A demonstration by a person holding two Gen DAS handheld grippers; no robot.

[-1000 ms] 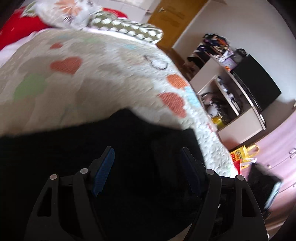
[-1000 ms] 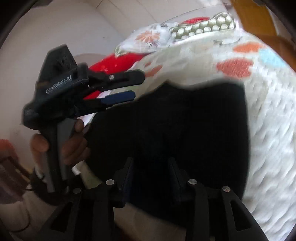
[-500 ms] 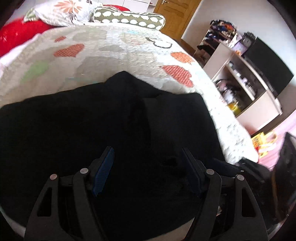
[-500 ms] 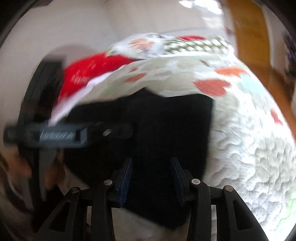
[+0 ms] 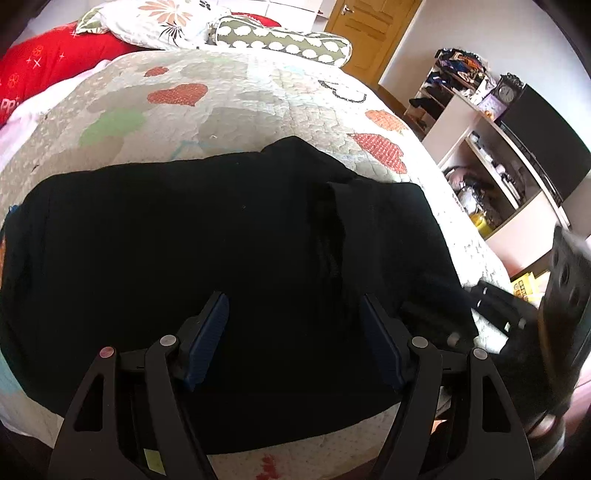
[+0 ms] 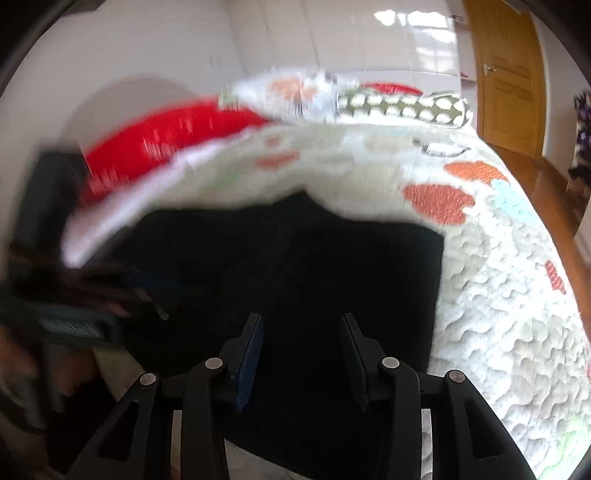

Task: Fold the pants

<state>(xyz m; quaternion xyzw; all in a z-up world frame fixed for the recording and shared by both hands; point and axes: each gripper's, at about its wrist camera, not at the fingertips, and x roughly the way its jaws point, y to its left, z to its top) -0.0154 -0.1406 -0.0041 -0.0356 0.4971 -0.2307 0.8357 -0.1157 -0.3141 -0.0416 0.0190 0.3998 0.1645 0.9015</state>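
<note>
Lying folded on the quilt (image 5: 258, 99), the black pants (image 5: 184, 251) sit beneath both grippers: left gripper (image 5: 295, 332) spread wide, right gripper (image 6: 301, 349) partly spread, neither pinching cloth.

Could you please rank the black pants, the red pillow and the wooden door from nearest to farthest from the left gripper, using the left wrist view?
1. Black pants, directly beneath the left gripper.
2. Red pillow, upper left at the bedhead.
3. Wooden door, beyond the bed, top centre-right.

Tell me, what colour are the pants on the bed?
The pants are plain black, clearest in the left wrist view.
</note>
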